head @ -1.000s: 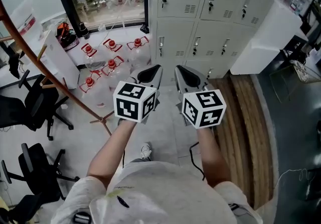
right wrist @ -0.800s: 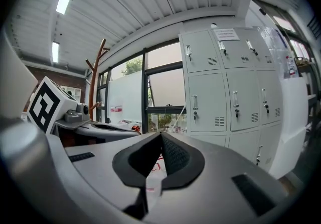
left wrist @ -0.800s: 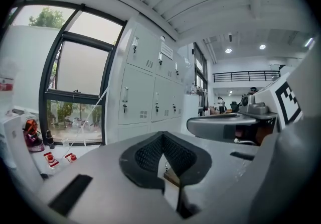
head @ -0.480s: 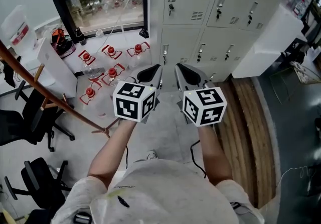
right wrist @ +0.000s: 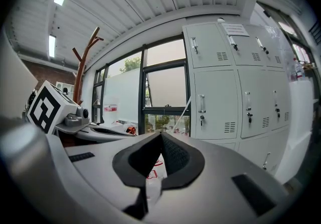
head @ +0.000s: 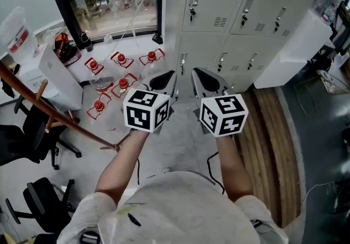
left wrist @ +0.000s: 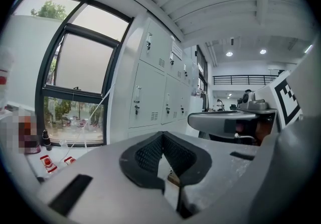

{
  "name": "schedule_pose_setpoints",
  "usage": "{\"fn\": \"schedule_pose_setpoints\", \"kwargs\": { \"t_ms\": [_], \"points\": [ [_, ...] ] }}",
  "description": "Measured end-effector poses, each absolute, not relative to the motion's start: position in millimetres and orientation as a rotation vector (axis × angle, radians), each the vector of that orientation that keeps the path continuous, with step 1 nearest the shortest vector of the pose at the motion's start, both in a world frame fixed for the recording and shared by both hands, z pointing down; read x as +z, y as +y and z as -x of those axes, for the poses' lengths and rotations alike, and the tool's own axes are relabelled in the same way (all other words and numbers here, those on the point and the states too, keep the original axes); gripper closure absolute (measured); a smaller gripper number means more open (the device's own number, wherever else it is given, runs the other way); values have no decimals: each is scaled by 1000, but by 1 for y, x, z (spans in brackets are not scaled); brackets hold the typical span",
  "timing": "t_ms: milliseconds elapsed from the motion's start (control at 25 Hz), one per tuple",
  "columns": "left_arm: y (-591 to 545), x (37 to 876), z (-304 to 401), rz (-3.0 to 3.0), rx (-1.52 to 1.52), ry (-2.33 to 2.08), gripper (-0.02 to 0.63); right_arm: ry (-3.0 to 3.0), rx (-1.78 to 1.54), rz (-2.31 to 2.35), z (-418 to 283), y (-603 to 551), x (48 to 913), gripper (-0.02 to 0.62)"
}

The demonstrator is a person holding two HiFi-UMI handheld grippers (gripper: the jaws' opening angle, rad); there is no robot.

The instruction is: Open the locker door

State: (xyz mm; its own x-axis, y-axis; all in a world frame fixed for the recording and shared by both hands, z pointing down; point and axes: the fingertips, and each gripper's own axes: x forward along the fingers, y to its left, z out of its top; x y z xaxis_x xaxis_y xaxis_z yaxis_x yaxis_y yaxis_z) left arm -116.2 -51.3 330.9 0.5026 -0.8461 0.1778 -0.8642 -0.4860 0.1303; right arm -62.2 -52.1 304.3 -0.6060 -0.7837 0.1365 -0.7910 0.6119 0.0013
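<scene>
**Both claws shut, lockers ahead and not yet reached**

Head view: The left claw (head: 164,79) and the right claw (head: 203,79) are held side by side in front of the person. Both are pointed toward the lockers (head: 229,7), which stand along the far edge of the floor (head: 180,144), in the corner next to the window (head: 115,2). Every door in sight is closed, and which one is meant cannot be told. The claws are well apart from the doors and nothing is touched. Red-capped bottles (head: 123,81) are scattered on the floor below the window, left of the line to the lockers. The paired, level carry is judged to be an approach posture, with neither claw yet committed to a handle.

Left gripper view: The jaws are seen pressed together at the tips, with nothing between them. The lockers are seen at a slant left of centre, so this claw is not squared to any door.

Right gripper view: These jaws are also closed and nothing is held. The lockers fill the right half, and a door handle (right wrist: 201,103) is seen upright just right of the jaw line. This claw is judged the better placed for the pull. Its jaws would have to be parted before a handle could be taken.
</scene>
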Motion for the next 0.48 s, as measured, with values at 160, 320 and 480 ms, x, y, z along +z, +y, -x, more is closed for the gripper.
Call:
{"fn": "schedule_pose_setpoints", "kwargs": {
  "t_ms": [160,320,480],
  "points": [
    [-61,331,120,-2540,132,-1466,600,-2712,91,-1331,65,-61,304,591],
    [-69,335,117,-2539,141,-1467,600,-2719,101,-1327,62,-71,307,591],
    [-83,339,118,-2526,154,-1480,600,-2736,104,-1314,63,-86,309,592]
  ]
}}
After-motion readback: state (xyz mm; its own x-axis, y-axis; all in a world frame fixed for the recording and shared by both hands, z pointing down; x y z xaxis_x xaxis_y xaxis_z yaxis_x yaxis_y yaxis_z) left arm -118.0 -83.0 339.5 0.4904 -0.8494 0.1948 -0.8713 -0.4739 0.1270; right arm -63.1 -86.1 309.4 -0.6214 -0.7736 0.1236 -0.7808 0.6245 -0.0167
